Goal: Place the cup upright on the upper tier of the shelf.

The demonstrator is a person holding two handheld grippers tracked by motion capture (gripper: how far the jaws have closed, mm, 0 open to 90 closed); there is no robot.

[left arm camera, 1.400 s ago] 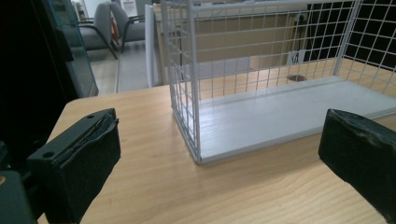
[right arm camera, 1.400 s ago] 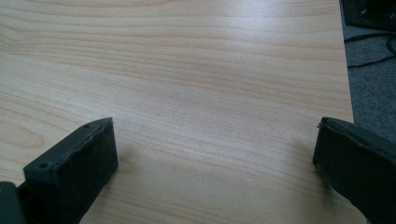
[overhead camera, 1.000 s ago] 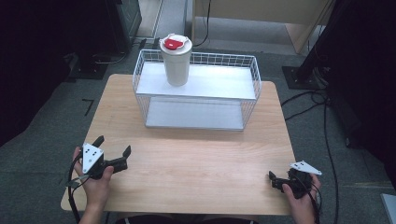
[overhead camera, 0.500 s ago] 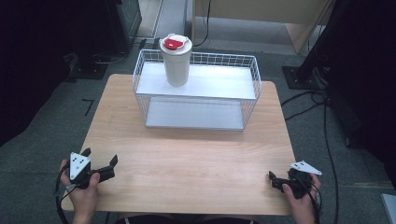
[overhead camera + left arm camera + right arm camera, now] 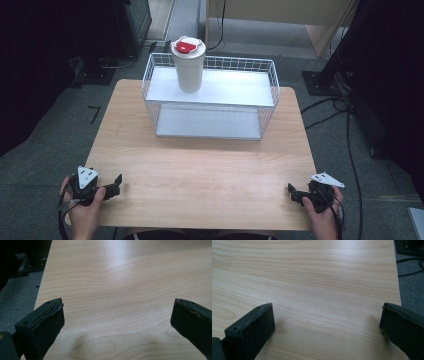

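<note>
High view: left tool [image 5: 114, 186] sits at desk's [image 5: 210, 170] near-left corner, right tool [image 5: 295, 192] at near-right corner, both low over bare wood, well apart. Both w/ jaws spread wide, nothing between them, per left & right gripper views. White cup [image 5: 189, 65] w/ red lid stands upright on top shelf of wire rack [image 5: 215, 100] at desk's far side, far from both tools.

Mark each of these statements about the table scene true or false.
1. The cup stands upright on the rack's upper shelf. True.
2. The cup's lid is blue. False: it is white with a red flap.
3. The left hand-held gripper is shut on the cup. False: it is open, near the table's front edge.
4. The right hand-held gripper is open over bare wood. True.
</note>
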